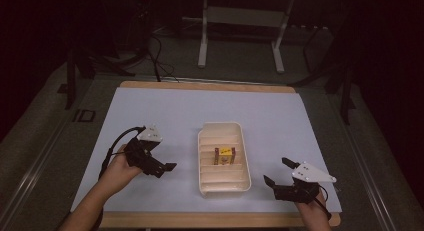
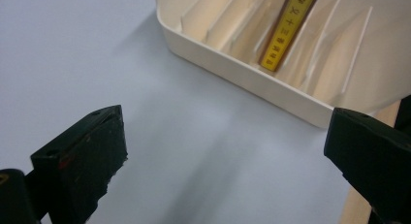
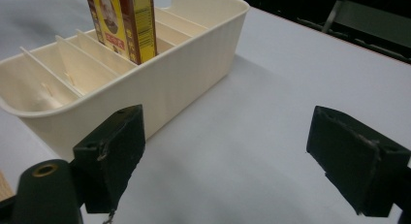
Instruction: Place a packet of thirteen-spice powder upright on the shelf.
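Note:
A cream tray [image 1: 202, 161] with several divider slots lies in the middle of the white mat. A small yellow-and-brown box [image 1: 225, 155] stands upright in one of its middle slots. My left gripper [image 1: 164, 169] sits left of the tray, open and holding nothing, and it points at the tray. In the left gripper view its jaws [image 2: 228, 156] stand wide apart before the tray wall [image 2: 242, 76], with the box's yellow side [image 2: 286, 32] beyond. My right gripper [image 1: 278, 172] is at the tray's near right corner, open and empty [image 3: 242, 156]. There the tray [image 3: 184, 83] and box [image 3: 123, 23] lie ahead to the left.
The white mat [image 1: 150, 111] covers a wooden table whose front edge [image 1: 220, 220] runs along the bottom. A black cable [image 1: 112, 146] trails from the left gripper. Behind the table stand a white frame [image 1: 202, 46] and more cables on the dark floor.

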